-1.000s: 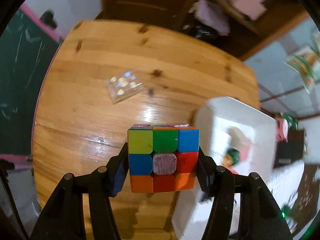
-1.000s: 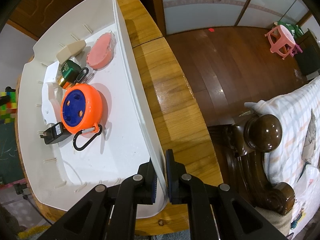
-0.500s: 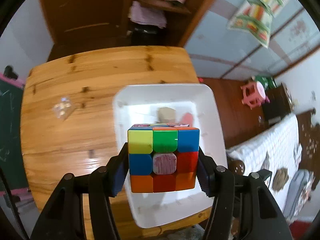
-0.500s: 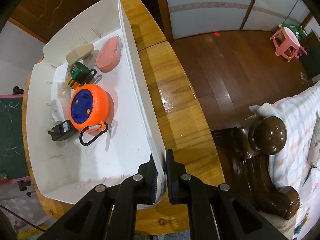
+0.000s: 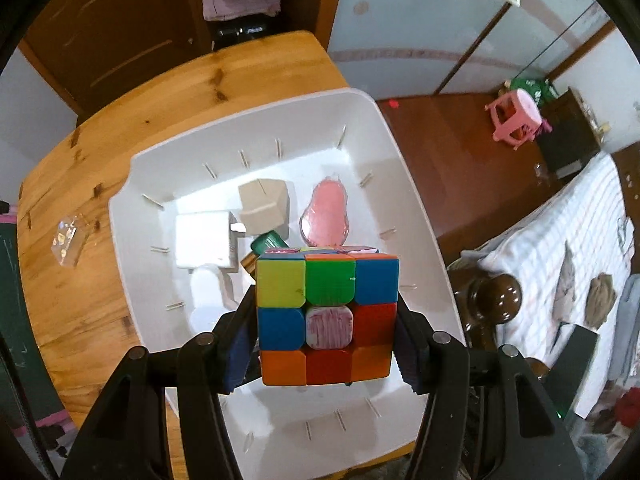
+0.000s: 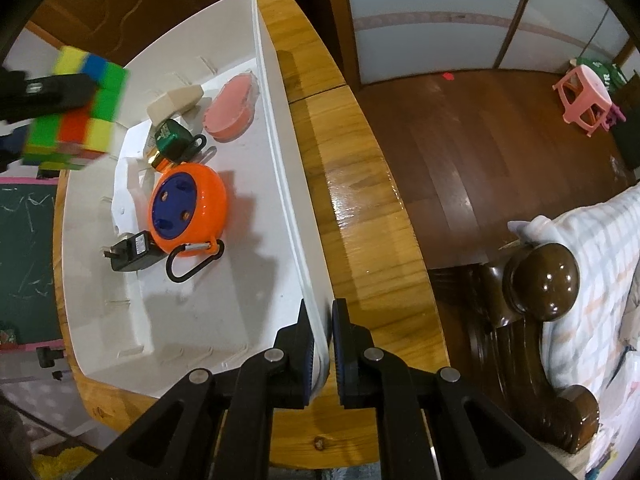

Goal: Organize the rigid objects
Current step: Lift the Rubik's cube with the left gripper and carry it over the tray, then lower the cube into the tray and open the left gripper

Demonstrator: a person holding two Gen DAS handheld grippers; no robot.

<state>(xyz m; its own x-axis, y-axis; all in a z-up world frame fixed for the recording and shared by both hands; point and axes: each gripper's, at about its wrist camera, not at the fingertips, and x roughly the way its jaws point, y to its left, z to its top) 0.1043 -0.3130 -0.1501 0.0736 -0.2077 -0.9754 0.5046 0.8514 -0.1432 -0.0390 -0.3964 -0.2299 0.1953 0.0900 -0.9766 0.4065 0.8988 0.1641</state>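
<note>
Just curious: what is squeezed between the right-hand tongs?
The white bin's thin side wall; the right tongs are clamped on its rim. That shows in the right wrist view.

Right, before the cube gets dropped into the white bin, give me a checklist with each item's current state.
1. Cube clamped by left gripper: ok.
2. Cube over the white bin, not the table: ok.
3. Right gripper pinching the bin wall to steady it: ok.
4. Bare floor free in the bin beside the orange reel: ok.
5. Spot directly under the cube clear: cannot tell, the cube hides it.
6. Clear plastic case put away: not ok, on the table.
</note>
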